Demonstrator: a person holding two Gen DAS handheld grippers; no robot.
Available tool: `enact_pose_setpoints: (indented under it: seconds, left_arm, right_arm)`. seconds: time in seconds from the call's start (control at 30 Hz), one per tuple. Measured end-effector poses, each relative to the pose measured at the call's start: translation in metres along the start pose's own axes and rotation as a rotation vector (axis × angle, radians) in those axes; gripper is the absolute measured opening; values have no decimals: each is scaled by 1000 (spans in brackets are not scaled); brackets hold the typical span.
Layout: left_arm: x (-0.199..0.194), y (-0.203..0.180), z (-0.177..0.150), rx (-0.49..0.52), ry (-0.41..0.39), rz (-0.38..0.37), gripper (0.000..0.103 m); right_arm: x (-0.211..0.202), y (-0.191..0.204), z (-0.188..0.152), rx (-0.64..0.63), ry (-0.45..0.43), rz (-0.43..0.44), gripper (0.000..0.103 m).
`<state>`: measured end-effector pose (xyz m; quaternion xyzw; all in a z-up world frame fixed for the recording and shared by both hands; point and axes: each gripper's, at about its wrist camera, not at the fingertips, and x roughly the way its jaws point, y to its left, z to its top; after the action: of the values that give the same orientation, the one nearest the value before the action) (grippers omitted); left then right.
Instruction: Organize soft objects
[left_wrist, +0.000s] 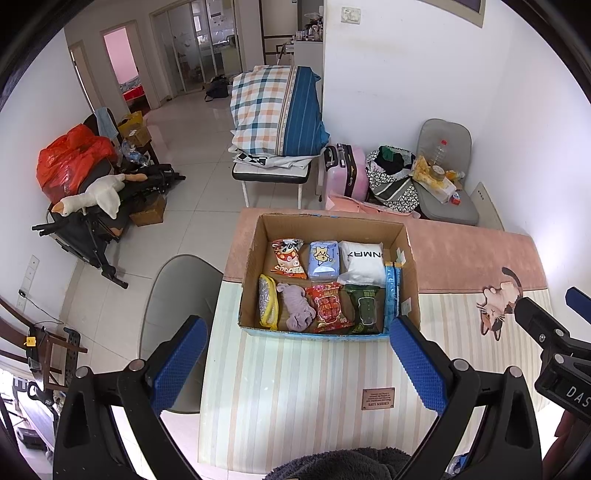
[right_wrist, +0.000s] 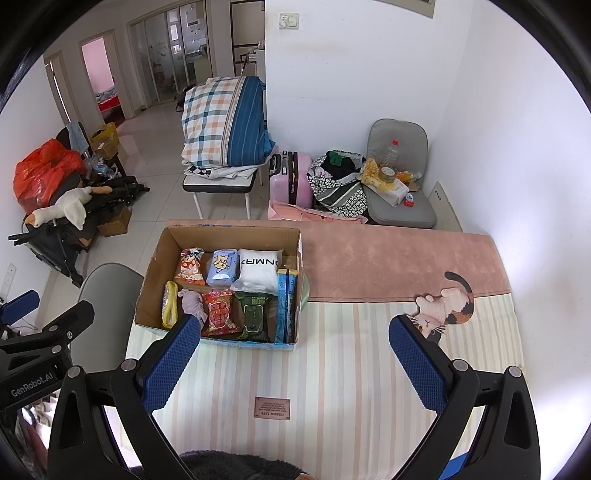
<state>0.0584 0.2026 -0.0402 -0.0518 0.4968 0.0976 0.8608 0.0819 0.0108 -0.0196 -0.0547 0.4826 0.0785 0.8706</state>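
Cardboard box (left_wrist: 328, 225): packed, near worktop's (right_wrist: 332, 369) left edge.
Left gripper (left_wrist: 295, 362): jaws wide, empty.
Right gripper (right_wrist: 295, 362): same.
Next: probably check packets sit flat.

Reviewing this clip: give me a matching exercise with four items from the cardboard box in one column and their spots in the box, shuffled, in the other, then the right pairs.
Items:
1. white pack
2. yellow sponge
3. green packet
4. light blue tissue pack

Spots in the cardboard box:
A. front row, far left
B. back row, middle
C. back row, right
D. front row, right of the red packet

Pairs: 1-C, 2-A, 3-D, 4-B
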Motion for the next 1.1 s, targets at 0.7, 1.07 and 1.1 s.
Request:
enact_pose_setpoints:
  seconds: [0.7, 1.07, 1.1]
  left_arm:
    - [0, 0, 1, 0, -4, 3, 101]
    - [0, -4, 7, 3, -8, -6, 101]
    - [-1, -5, 9, 2, -13, -5, 101]
  right_arm:
    - [-1, -5, 8, 1, -3, -1, 103]
    - [-1, -7, 9, 0, -4, -2, 103]
    - [-2, -6, 8, -1, -4, -2, 103]
